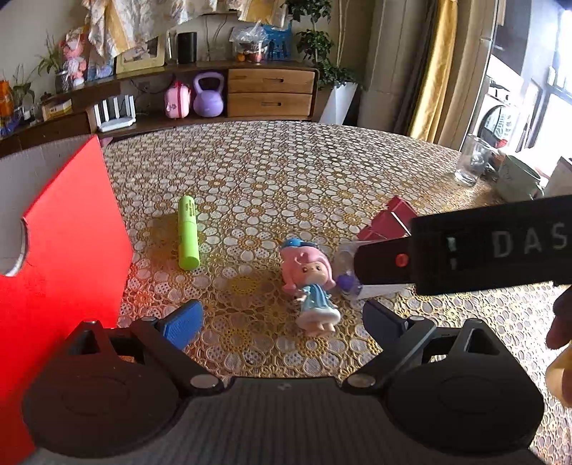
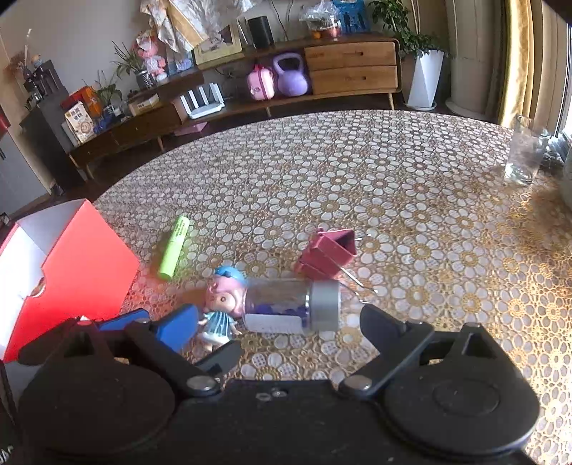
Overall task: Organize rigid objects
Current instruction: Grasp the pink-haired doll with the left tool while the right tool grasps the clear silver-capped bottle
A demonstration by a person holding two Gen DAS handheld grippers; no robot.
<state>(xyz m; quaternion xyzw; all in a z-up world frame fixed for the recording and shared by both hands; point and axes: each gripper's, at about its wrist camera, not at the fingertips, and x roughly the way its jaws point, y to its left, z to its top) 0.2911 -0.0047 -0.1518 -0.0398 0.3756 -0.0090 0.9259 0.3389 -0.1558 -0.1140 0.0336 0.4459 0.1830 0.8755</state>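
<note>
Floral lace tablecloth (image 2: 393, 186) covers a round table before a wooden sideboard (image 2: 350, 68). Left gripper (image 1: 282, 318) hangs wide open and empty, the pink-haired doll (image 1: 311, 282) lying just ahead at 12 o'clock. Right gripper (image 2: 279, 322) also gapes, gripping nothing, the glass jar (image 2: 293, 307) lying between its fingers. Green highlighter (image 2: 174, 247) lies at 10 o'clock, red binder clips (image 2: 330, 252) at 1 o'clock, red box (image 2: 82, 272) at 9 o'clock.

Home living room: sideboard (image 2: 352, 68), houseplants (image 2: 404, 27).
</note>
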